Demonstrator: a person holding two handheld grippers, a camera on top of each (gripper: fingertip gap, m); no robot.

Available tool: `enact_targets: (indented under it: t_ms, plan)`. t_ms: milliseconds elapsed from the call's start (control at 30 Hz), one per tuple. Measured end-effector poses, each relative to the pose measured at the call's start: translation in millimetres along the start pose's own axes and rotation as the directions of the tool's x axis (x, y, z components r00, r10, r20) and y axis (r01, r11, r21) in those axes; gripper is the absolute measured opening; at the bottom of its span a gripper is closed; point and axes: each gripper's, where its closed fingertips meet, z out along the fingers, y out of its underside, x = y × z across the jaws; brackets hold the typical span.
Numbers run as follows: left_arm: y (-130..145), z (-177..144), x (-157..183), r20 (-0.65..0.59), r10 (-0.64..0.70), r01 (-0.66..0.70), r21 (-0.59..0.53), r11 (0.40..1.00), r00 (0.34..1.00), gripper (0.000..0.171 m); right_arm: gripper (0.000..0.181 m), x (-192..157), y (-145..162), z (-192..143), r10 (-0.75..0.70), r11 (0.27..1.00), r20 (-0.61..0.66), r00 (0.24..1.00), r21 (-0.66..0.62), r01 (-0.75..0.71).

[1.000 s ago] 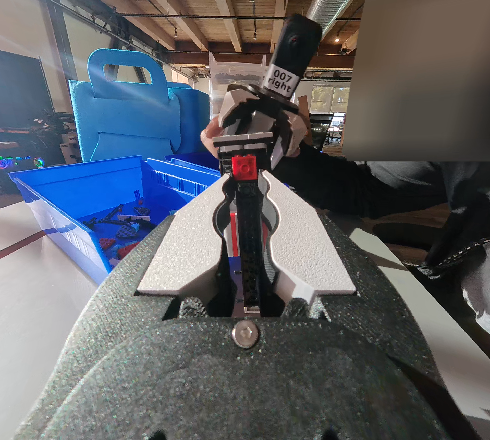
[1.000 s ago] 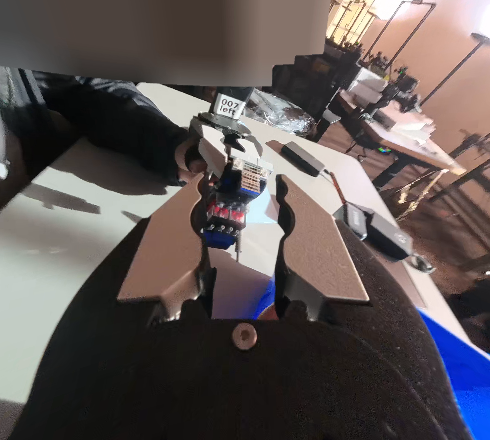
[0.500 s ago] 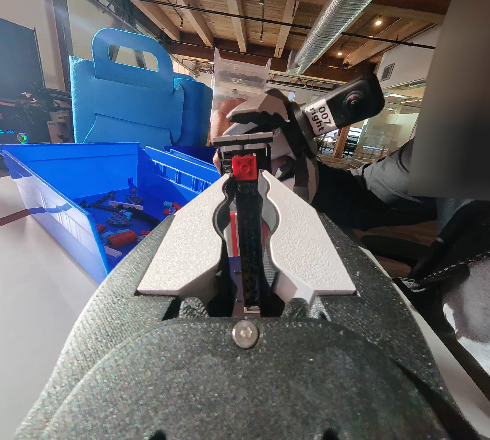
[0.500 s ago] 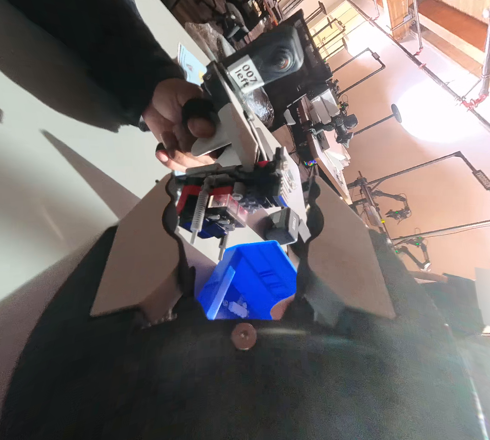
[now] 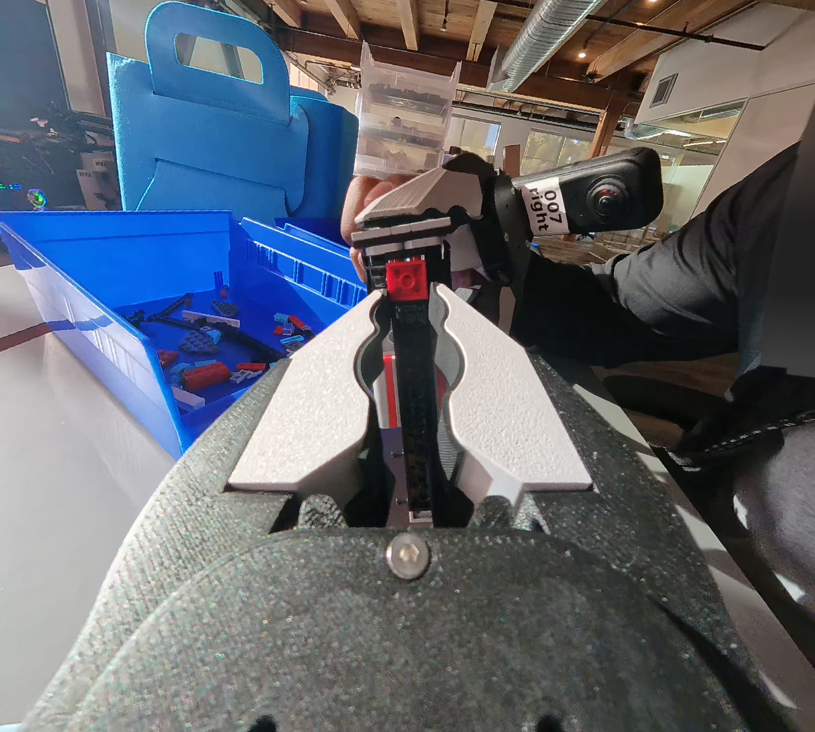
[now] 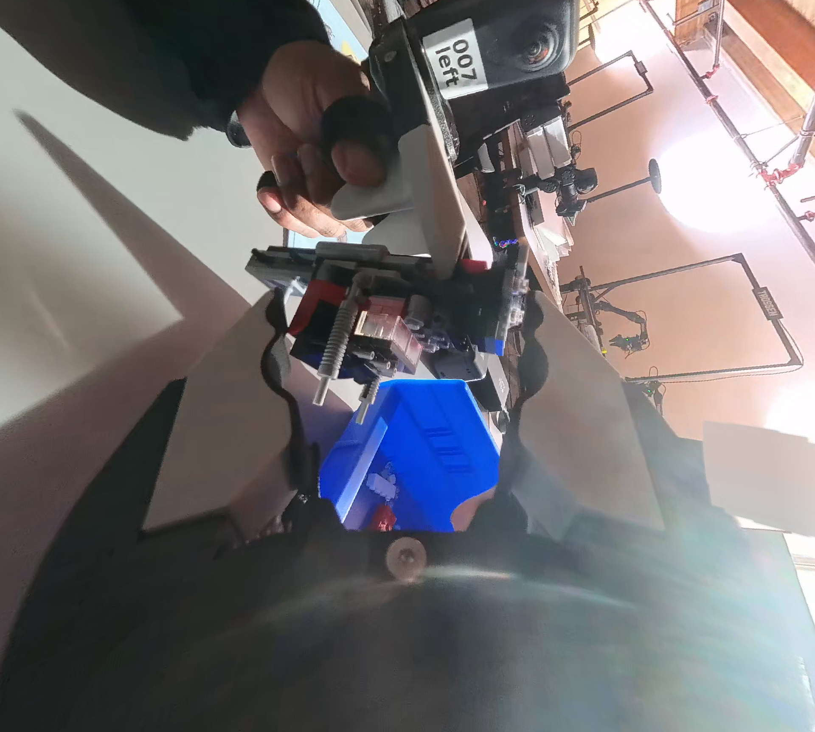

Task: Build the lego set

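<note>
Right wrist view, lego model [image 6: 397, 314] underside, springs

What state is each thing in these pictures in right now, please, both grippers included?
left gripper: shut on the lego model, held above the table.
lego model: partly built, clamped edge-on, clear of the table.
right gripper: open, its fingers either side of the model's end.
blue bin: open-topped, on the table, loose pieces inside.
clear plastic drawer box: upright behind the bin.
</note>
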Motion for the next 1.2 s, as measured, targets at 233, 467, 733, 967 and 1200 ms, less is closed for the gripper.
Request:
enact_targets:
  t_ms: [233, 467, 733, 967, 1200]
  plan:
    - [3.7, 0.0, -6.5, 0.022, -0.044, 0.045, -0.011, 0.999, 0.999, 0.016, 0.106, -1.1, 6.7, 5.6, -0.024, 0.999, -0.022, 0.999, -0.03, 0.024]
    - [4.9, 0.9, -6.7, 0.023, -0.059, 0.059, -0.01, 0.998, 0.998, 0.016, 0.104, -1.1, 5.2, 6.8, -0.044, 0.999, -0.03, 0.999, -0.029, 0.043]
    - [5.8, 1.5, -6.3, 0.019, -0.064, 0.064, -0.009, 0.998, 0.998, 0.016, 0.101, -2.4, 4.3, 6.4, -0.031, 0.999, -0.016, 0.999, -0.024, 0.03]
    - [7.6, 2.9, -4.8, 0.016, -0.064, 0.064, -0.013, 0.998, 0.998, 0.016, 0.099, -3.0, 2.4, 5.0, -0.025, 1.0, -0.006, 1.0, -0.017, 0.025]
    - [8.5, 3.4, -4.6, 0.014, -0.069, 0.07, -0.011, 0.998, 0.997, 0.016, 0.099, -3.0, 1.7, 4.1, -0.023, 1.0, 0.0, 1.0, -0.019, 0.023]
